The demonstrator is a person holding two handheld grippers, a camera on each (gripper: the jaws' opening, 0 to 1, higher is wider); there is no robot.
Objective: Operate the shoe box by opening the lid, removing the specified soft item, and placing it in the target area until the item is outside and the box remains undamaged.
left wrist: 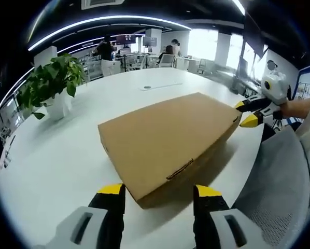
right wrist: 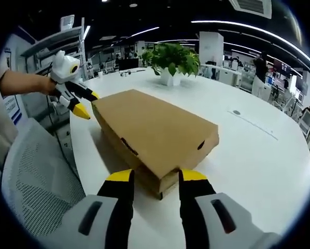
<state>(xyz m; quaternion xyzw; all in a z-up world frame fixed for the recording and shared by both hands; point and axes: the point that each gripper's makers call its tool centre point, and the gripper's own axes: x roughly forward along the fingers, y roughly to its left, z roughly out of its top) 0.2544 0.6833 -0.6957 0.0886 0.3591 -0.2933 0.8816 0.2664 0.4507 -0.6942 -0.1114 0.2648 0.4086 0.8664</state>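
Left gripper [left wrist: 157,193]: jaws parted, nothing held, near corner of shoe box [left wrist: 168,142] just ahead at 12 o'clock. Right gripper [right wrist: 155,179]: also spread, empty, straddling opposite corner. Box shut, flat on white table [left wrist: 56,161]; soft item hidden inside. We judge lid-opening step: we catch lid edge only, lift both ends evenly, avoid crushing cardboard. Plant [left wrist: 51,83] at 10 o'clock, chair [right wrist: 36,176] beside table.

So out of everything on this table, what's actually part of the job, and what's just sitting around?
Part of the job:
- closed brown cardboard shoe box, lid still down
- left gripper, fingers open at one end of the box
- right gripper, fingers open at the other end

Just sitting around:
- leafy green plant in a white pot
- grey mesh office chair
- round white table
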